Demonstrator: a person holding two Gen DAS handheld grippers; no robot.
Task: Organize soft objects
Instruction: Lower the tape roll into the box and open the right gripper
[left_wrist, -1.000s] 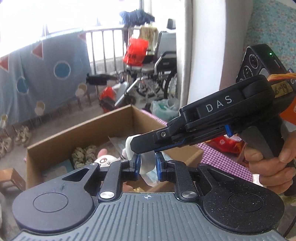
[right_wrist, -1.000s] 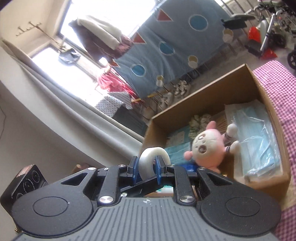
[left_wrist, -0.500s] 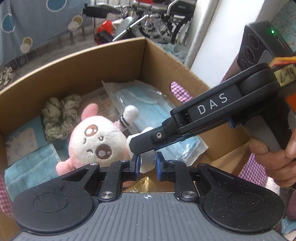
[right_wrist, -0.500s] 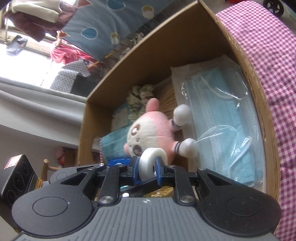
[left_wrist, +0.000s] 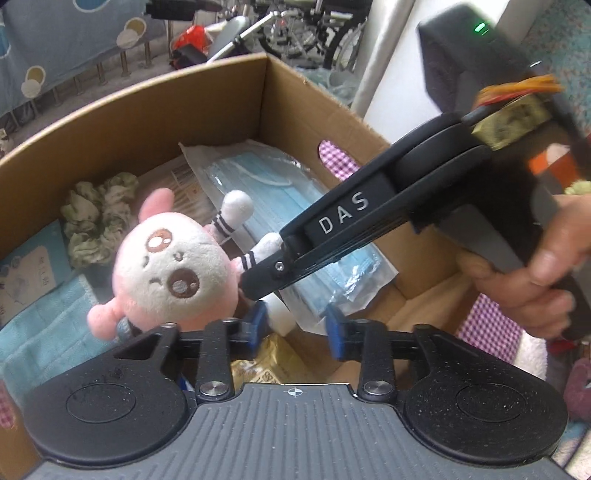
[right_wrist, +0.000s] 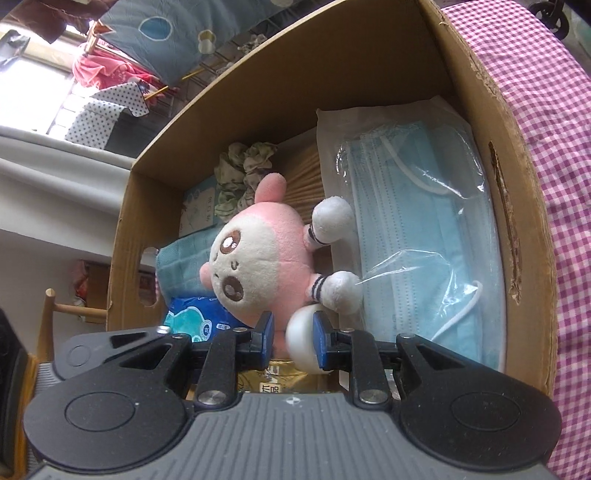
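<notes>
White tape roll (right_wrist: 301, 345) loose between parted right gripper (right_wrist: 291, 341) fingers | left gripper (left_wrist: 293, 326) open | plush (right_wrist: 258, 264) just ahead in cardboard box (right_wrist: 517, 206)

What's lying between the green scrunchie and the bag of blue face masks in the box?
In the right wrist view, the pink plush toy lies between the scrunchie and the face masks.

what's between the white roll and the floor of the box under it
The white tape roll hangs over the cardboard box, at the right claw. Right below it lie the pink plush toy and a gold packet, so it cannot drop straight to the bottom. The left claw is open.
</notes>
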